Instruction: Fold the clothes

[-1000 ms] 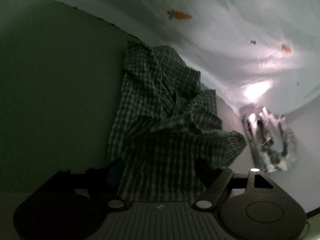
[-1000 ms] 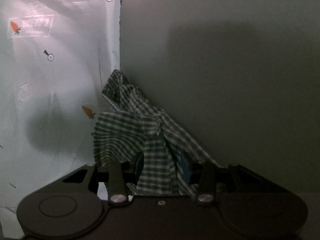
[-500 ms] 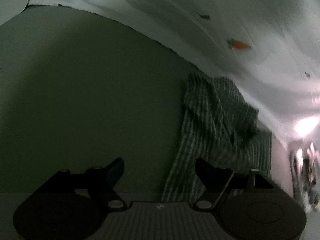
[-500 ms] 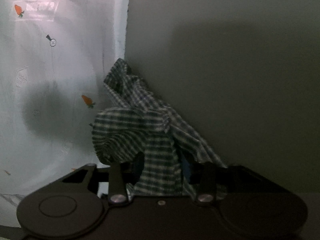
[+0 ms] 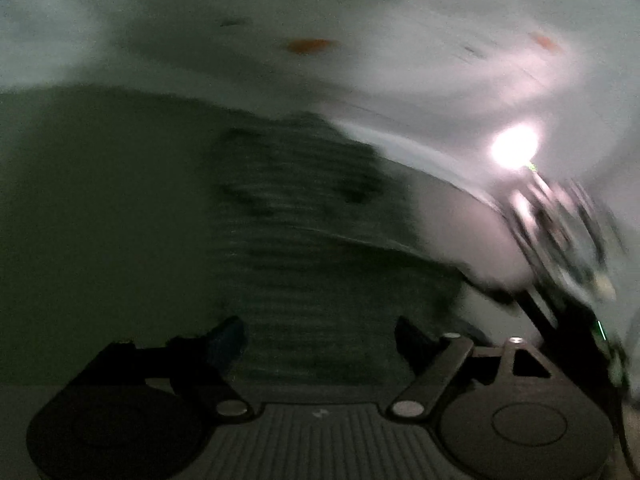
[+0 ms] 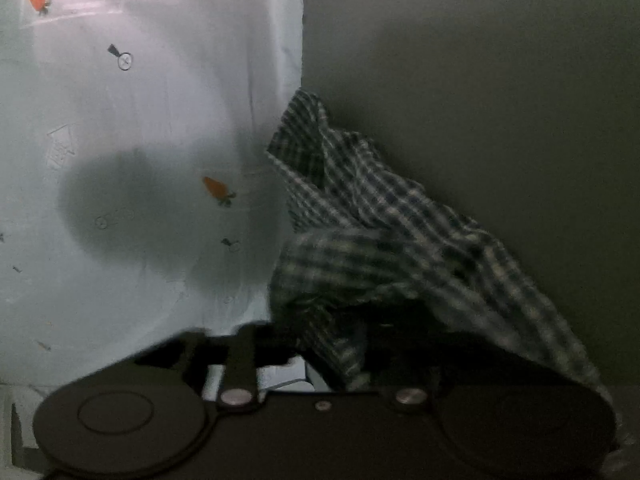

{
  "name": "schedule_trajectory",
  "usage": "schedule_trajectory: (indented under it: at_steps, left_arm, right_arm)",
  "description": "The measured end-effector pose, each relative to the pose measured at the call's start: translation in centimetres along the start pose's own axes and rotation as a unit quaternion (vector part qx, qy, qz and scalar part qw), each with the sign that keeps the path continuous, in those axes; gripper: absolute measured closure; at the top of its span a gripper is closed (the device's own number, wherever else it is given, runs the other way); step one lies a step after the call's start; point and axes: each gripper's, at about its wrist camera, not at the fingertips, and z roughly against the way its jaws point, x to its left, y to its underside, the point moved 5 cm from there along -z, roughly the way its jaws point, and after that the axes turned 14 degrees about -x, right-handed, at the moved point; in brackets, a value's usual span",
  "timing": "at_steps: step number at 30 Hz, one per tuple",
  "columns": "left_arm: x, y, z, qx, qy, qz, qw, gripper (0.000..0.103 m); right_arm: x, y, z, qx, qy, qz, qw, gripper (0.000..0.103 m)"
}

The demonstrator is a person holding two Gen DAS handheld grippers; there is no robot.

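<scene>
Left wrist view, heavy motion blur. Your left gripper sits nearest, its two fingers spread wide with nothing between them; the blue-padded fingertip is on the left. Just past the fingers lies the checked shirt, a dark smeared mass on the olive surface. Beyond the shirt the olive surface meets the white carrot-print sheet, with one orange carrot visible as a streak. At right, your other gripper shows only as a bright blurred shape beside a glare spot; its state cannot be read from here.

Right wrist view, sharper. Your right gripper is nearest and the checked shirt is bunched over its fingers, hiding them; fabric drapes down between and over the right side of the gripper body. You cannot tell from this view whether the fingers are closed on the cloth. The shirt rises away from the gripper in a crumpled ridge, lying along the boundary between the carrot-print sheet on the left and the olive surface on the right. A round shadow falls on the sheet, near a printed carrot.
</scene>
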Motion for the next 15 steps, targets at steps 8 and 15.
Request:
schedule_trajectory:
  at_steps: [8,15]
  left_arm:
    - [-8.9,5.1,-3.2,0.046,0.096,-0.194,0.9752,0.018]
    - [-8.7,6.0,-5.5,0.034,0.046,-0.243,0.9683,0.020]
  right_arm:
    - [-0.1,-0.3,1.1,-0.009,-0.025,-0.044,0.999,0.059]
    - [-0.4,-0.5,2.5,-0.014,-0.044,-0.057,0.997,0.059]
